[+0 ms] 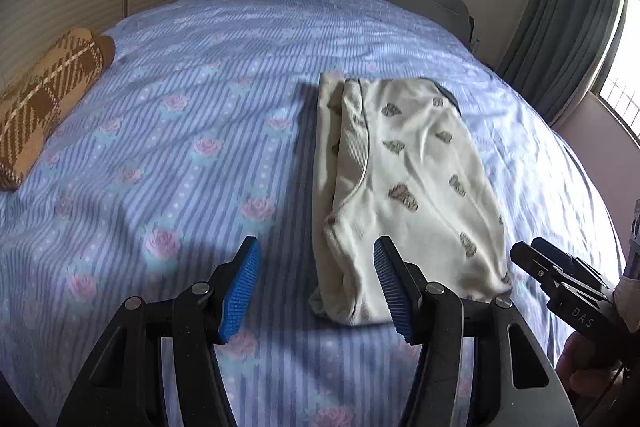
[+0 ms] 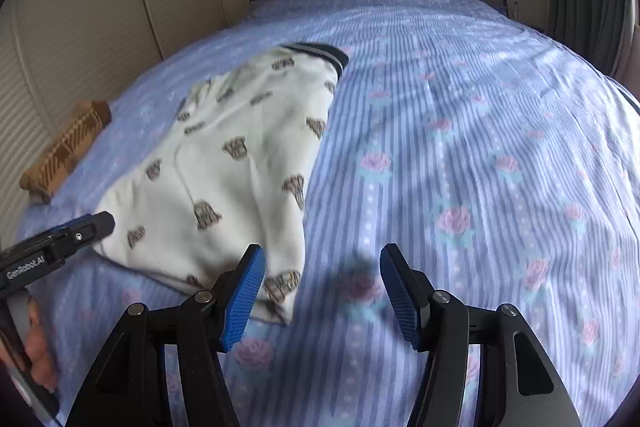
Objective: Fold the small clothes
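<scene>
Cream printed small garment (image 1: pixel 404 187) lies folded into a narrow stack on the blue striped floral bed sheet (image 1: pixel 180 155), a further fold possibly left; left claw (image 1: pixel 316 287) and right claw (image 2: pixel 322 297) both part-open, gripping nothing, hovering at its near edge.

Folded garment (image 1: pixel 404 183): cream-white with scattered grey-brown motifs, navy trim at its far edge. Bedsheet (image 1: pixel 180 115): blue-and-white stripes with pink roses on pale teal. Knit item (image 1: pixel 44 99): brown and cream plaid; gripper pads (image 1: pixel 240 291): ribbed blue.
</scene>
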`<state>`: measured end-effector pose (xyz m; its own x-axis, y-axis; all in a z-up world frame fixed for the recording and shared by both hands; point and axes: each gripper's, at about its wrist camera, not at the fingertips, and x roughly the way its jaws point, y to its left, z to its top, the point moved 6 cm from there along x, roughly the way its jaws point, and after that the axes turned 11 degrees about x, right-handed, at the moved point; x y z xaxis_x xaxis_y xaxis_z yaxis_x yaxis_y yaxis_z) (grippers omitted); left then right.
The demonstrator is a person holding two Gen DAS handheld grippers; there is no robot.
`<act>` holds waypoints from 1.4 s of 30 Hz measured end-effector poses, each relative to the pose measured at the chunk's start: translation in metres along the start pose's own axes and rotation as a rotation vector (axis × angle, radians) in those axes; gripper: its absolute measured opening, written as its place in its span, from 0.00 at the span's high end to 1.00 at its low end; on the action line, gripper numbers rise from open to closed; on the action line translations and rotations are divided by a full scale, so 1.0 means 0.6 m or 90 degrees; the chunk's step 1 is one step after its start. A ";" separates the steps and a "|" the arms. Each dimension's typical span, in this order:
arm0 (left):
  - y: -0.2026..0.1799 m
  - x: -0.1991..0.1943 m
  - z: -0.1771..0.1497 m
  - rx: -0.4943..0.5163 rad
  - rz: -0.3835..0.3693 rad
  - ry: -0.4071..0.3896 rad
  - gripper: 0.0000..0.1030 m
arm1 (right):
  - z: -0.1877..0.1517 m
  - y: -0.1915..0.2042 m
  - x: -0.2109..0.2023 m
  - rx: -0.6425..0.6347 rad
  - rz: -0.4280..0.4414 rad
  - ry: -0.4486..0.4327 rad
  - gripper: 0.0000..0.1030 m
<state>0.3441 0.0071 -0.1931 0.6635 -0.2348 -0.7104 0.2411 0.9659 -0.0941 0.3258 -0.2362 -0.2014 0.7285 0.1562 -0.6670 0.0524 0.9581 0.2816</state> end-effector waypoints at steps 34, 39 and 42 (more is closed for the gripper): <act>-0.026 0.221 0.201 0.069 -0.139 0.112 0.95 | 0.158 0.004 0.157 -0.007 -0.001 0.034 0.40; -0.010 0.195 0.216 0.084 -0.098 0.076 0.95 | 0.160 -0.001 0.153 -0.003 0.003 0.029 0.40; -0.007 0.210 0.213 0.092 -0.097 0.100 0.93 | 0.160 0.003 0.155 -0.008 0.005 0.033 0.40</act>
<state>0.5171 -0.0403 -0.1930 0.4957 -0.3455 -0.7968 0.4364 0.8923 -0.1154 0.4592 -0.2427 -0.1967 0.6927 0.1749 -0.6997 0.0386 0.9598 0.2781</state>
